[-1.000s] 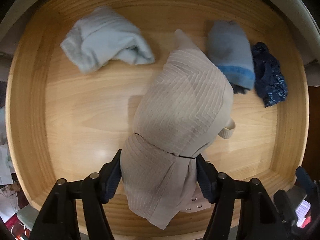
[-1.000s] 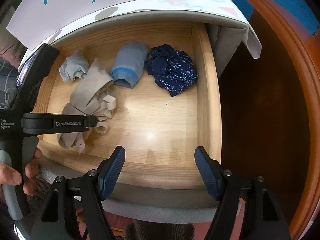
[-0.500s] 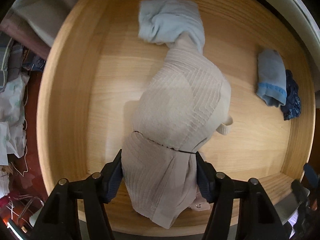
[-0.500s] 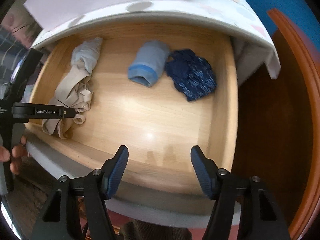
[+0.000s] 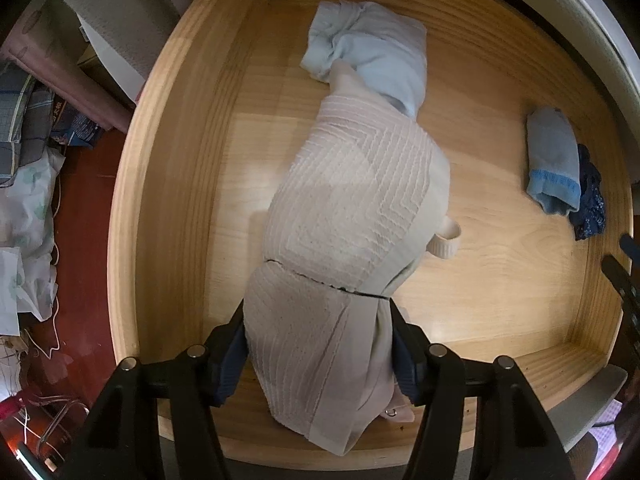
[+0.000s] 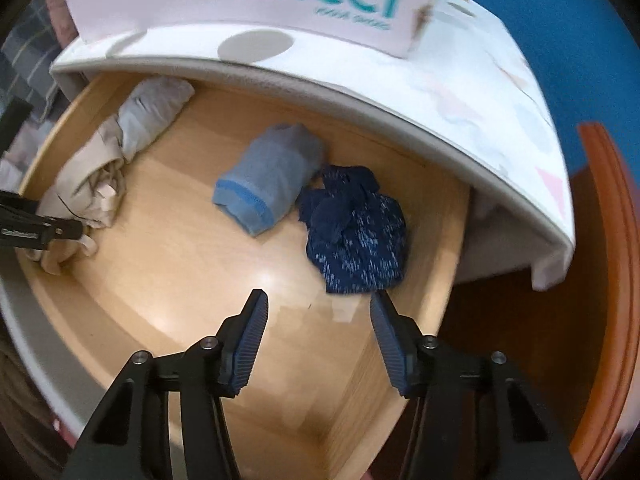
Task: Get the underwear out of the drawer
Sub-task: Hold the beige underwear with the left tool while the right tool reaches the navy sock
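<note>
Bra (image 5: pixel 352 216) between left fingers (image 5: pixel 230 354) (pinched), above drawer (image 5: pixel 168 184).

White box lettered XINCCI (image 6: pixel 240 4) on the pale cloth-covered top (image 6: pixel 460 92) beyond the gripper, possibly bedding (image 5: pixel 24 216) heaped at its left

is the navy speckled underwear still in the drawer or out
In. The navy speckled underwear lies bunched on the drawer floor beside the blue folded pair, ungripped.

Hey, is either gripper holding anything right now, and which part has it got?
The left gripper is closing on the beige bra, gripping its bunched lower end. The right gripper holds nothing; its jaws are closing on air.
</note>
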The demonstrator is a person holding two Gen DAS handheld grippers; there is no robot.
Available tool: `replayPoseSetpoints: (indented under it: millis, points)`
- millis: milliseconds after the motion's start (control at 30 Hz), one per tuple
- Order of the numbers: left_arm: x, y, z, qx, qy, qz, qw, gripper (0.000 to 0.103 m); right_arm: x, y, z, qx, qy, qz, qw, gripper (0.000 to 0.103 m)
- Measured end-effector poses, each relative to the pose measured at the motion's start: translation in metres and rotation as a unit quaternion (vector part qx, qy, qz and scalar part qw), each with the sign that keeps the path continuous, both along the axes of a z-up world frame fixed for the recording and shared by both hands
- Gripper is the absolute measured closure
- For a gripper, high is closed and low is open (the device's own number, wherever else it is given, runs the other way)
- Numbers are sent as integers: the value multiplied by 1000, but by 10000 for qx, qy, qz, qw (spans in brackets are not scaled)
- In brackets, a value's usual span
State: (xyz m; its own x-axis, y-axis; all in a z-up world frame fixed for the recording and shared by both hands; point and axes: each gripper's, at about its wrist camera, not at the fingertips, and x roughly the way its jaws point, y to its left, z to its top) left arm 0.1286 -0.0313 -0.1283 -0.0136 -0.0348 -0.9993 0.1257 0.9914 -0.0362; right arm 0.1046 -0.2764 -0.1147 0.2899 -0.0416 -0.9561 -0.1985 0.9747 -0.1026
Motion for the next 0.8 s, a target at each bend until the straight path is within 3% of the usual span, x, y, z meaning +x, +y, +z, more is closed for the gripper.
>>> replayPoseSetpoints:
  millis: [267, 433, 500, 633, 800]
  points:
    - [8, 4, -1, 14, 7, -25, 10000, 40, 28, 17, -29, -733, 93, 580, 9956, 56]
    - [8, 4, 0, 14, 0, -31, 10000, 40, 38, 23, -46, -948, 422, 749, 9918, 58]
    - [8, 6, 1, 12, -2, -33, 10000, 40, 42, 23, -52, -1043, 508, 743, 9905, 64]
    - [8, 6, 1, 14, 0, -28, 10000, 40, 43, 22, -58, -1101, 602, 731, 9894, 70]
    - [8, 6, 1, 11, -7, -24, 10000, 40, 41, 16, -55, -696, 877, 484, 9925, 79]
